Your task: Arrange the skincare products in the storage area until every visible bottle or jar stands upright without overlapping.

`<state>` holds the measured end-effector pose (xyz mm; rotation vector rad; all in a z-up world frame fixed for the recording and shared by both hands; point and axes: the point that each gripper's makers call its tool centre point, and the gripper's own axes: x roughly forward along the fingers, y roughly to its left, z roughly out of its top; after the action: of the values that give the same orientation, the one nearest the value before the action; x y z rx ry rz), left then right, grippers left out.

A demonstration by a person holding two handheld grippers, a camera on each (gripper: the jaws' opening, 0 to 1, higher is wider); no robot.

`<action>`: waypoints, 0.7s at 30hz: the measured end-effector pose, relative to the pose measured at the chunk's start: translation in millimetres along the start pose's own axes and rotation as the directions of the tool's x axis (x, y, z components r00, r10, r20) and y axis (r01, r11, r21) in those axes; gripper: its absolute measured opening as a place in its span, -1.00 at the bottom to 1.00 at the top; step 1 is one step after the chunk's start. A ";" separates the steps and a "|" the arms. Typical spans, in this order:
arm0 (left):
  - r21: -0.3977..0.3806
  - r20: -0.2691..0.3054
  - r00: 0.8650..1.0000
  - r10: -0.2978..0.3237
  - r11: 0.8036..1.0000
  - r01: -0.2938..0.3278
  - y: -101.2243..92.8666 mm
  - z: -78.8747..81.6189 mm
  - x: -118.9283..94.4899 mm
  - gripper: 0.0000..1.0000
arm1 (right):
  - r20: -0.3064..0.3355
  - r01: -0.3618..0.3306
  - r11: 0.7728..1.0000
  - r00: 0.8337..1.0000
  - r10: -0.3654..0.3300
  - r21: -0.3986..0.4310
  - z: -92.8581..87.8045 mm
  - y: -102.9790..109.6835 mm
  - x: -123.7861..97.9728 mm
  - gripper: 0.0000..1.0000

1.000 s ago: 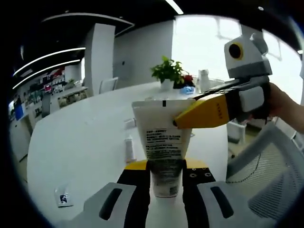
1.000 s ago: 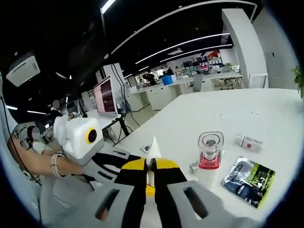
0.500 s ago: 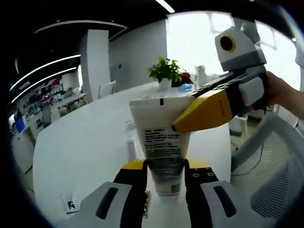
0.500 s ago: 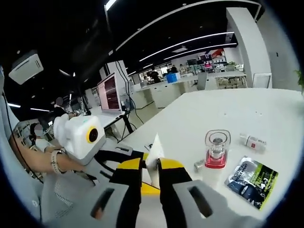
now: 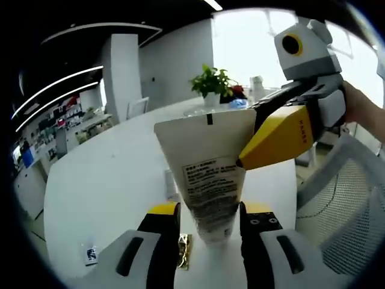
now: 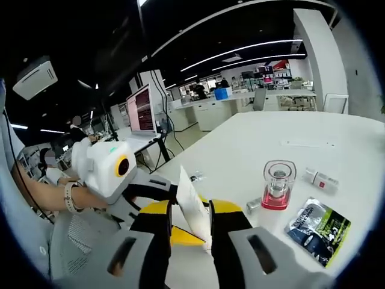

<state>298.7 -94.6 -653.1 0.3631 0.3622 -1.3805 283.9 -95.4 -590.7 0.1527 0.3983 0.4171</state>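
Observation:
A white squeeze tube (image 5: pixel 207 174) with printed text is held above the white table (image 5: pixel 102 180), flat crimped end up. My left gripper (image 5: pixel 207 220) is shut on its lower cap end. My right gripper (image 5: pixel 243 159) reaches in from the right, its yellow jaw lying against the tube's upper right corner. In the right gripper view the tube's crimped edge (image 6: pixel 194 208) runs slantwise between my right gripper's (image 6: pixel 191 211) parted jaws. Behind it, a person's hand holds my left gripper (image 6: pixel 177 211). On the table stand a clear jar with a pink base (image 6: pixel 277 183) and a small white bottle (image 6: pixel 322 179) lying down.
A dark green sachet (image 6: pixel 317 227) lies near the jar. A small sachet (image 5: pixel 90 254) and a gold packet (image 5: pixel 183 251) lie near the front edge. A potted plant (image 5: pixel 212 84) stands at the table's far end. A mesh chair (image 5: pixel 343 192) is at the right.
My right gripper's jaws have spread apart around the crimped edge, which now sits slantwise between them. The tube has come closer to the left camera and tilted slightly.

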 end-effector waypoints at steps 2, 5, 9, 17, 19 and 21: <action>-0.003 -0.010 1.000 0.006 1.000 -0.006 0.0 -2.4 -3.5 -0.22 | -0.005 -0.003 1.000 1.000 0.003 0.001 -1.8 0.8 -2.1 -0.49; -0.004 -0.018 1.000 0.012 1.000 -0.012 -0.6 -4.8 -9.3 -0.24 | -0.016 -0.006 1.000 1.000 0.006 0.001 -7.0 -1.5 -5.2 -0.50; -0.017 -0.035 0.999 0.034 0.999 -0.034 -0.7 -8.5 -17.9 -0.27 | -0.035 -0.005 1.000 0.999 0.005 0.003 -13.7 -4.9 -5.5 -0.53; -0.001 -0.054 0.998 0.017 1.000 -0.017 -14.6 -9.6 -24.0 -0.31 | -0.098 -0.020 1.000 0.995 0.019 -0.002 -29.7 -4.3 1.9 -0.58; 0.004 -0.054 0.998 0.014 1.000 -0.014 -15.4 -8.8 -21.7 -0.31 | -0.105 -0.025 1.000 0.994 0.025 -0.007 -31.2 -2.4 4.6 -0.59; 0.004 -0.052 0.999 0.012 1.000 -0.012 -16.0 -7.1 -19.8 -0.29 | -0.106 -0.032 0.999 0.994 0.031 -0.008 -30.6 0.1 5.5 -0.60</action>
<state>279.6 -76.4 -651.0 0.4049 0.3998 -1.3617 276.1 -91.1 -620.4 0.1281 0.4985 0.4594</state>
